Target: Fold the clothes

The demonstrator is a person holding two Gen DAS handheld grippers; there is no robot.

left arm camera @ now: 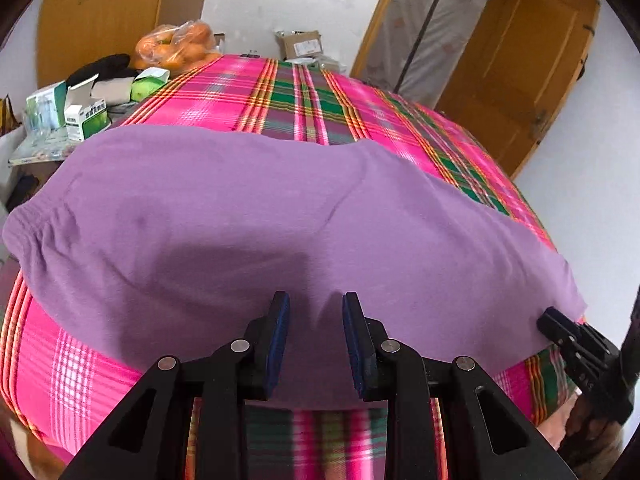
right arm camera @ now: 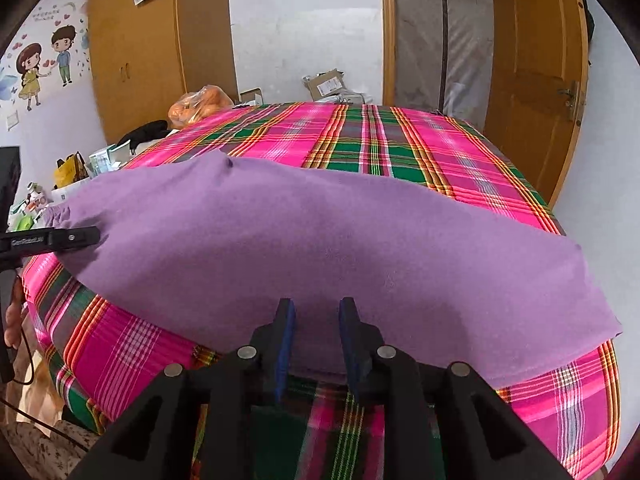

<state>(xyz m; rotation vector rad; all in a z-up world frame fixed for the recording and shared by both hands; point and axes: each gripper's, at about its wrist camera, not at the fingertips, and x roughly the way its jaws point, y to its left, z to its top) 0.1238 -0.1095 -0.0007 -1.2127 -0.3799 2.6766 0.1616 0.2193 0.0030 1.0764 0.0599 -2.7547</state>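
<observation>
A purple garment (left arm camera: 240, 216) with an elastic band at its left end lies flat across a bed with a pink and green plaid sheet (left arm camera: 304, 100). My left gripper (left arm camera: 316, 304) hovers open over the garment's near edge, with nothing between its fingers. The right gripper's tip (left arm camera: 560, 328) shows at the garment's near right corner. In the right wrist view the same purple garment (right arm camera: 320, 240) spreads wide. My right gripper (right arm camera: 317, 308) stands open at its near hem, holding nothing. The left gripper (right arm camera: 76, 236) reaches in by the left end of the garment.
Small boxes (left arm camera: 80, 112), dark clothing (left arm camera: 104, 68) and a bag of oranges (left arm camera: 180, 44) crowd the bed's far left. A cardboard box (right arm camera: 326, 82) sits beyond the bed. A wooden wardrobe (right arm camera: 136, 48) stands behind, with a wooden door (right arm camera: 540, 80) at right.
</observation>
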